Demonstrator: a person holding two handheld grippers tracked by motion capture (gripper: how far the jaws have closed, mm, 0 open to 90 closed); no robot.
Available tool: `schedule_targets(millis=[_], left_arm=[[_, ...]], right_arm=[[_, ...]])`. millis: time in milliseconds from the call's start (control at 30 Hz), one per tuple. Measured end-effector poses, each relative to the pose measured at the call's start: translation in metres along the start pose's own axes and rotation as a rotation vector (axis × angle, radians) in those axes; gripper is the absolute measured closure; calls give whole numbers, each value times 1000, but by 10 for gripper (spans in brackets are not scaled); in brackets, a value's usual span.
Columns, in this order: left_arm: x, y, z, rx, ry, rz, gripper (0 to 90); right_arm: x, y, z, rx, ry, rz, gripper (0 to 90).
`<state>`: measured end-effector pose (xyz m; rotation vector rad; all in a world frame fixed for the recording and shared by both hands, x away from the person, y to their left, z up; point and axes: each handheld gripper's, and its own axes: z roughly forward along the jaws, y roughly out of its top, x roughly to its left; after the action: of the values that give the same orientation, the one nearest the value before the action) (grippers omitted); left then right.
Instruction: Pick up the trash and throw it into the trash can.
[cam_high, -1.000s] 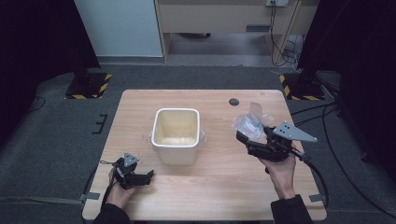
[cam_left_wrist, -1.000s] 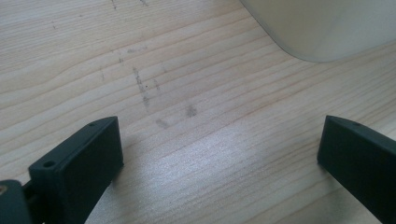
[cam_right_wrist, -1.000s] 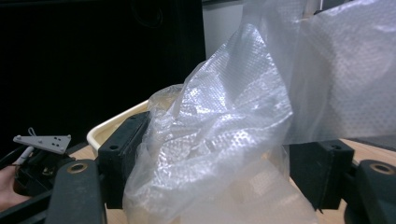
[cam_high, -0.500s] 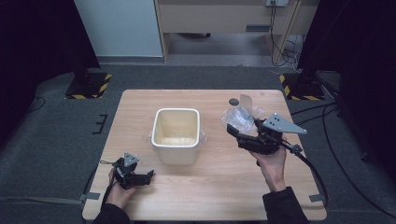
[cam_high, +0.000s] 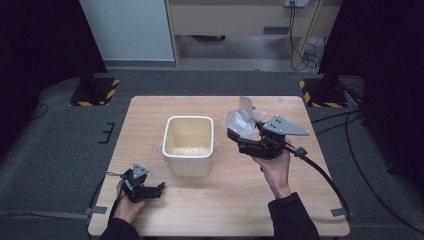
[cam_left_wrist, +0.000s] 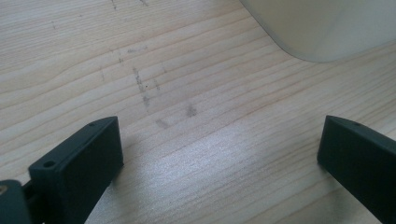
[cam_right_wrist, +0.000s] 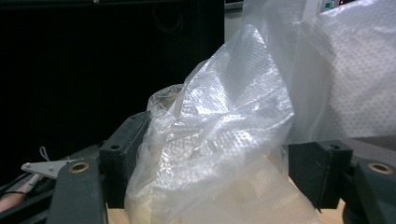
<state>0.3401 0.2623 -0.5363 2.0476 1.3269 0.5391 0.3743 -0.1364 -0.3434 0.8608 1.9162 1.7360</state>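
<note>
At near-left corner of wooden worktop (cam_high: 150, 110): left claw (cam_high: 150, 191) rests low, jaws wide apart, nothing between (pale scuffed grain under them). Centre: cream plastic bin (cam_high: 188, 145), rounded-square, smooth, open top. Right of bin: right claw (cam_high: 234, 134) clamped on clear plastic bag (cam_high: 240, 120), crinkly, dimpled film, held above worktop. Judgement: bag likely bound for bin; keep firm pinch, thin film slips; carry over rim before letting go.

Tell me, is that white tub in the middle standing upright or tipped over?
Upright. The white tub stands on its base on the wooden table, its open mouth facing up toward the high view. Whether anything is inside, I cannot tell.
</note>
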Motion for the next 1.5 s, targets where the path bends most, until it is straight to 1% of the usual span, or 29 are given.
schedule_targets(millis=[33,100,200,233,400,500,567,700,933,1067,1133,1267,1500], left_arm=[[0,0,0,0,0,0,0],[0,0,0,0,0,0,0],[0,0,0,0,0,0,0],[0,0,0,0,0,0,0],[0,0,0,0,0,0,0],[0,0,0,0,0,0,0],[0,0,0,0,0,0,0],[0,0,0,0,0,0,0],[0,0,0,0,0,0,0],[0,0,0,0,0,0,0],[0,0,0,0,0,0,0],[0,0,0,0,0,0,0],[0,0,0,-1,-1,0,0]], right_arm=[[2,1,6,3,6,-4,287],[3,0,11,4,16,5,287],[4,0,18,4,16,0,287],[4,0,18,4,16,0,287],[5,-3,30,3,22,13,289],[6,-3,35,9,21,4,289],[7,-3,37,7,23,6,289],[8,-3,45,12,29,9,289],[15,-7,62,14,49,12,293],[22,-12,76,39,55,-1,293],[23,-13,78,40,55,-5,293],[26,-17,87,43,63,6,295],[33,-29,107,90,66,-7,294]])
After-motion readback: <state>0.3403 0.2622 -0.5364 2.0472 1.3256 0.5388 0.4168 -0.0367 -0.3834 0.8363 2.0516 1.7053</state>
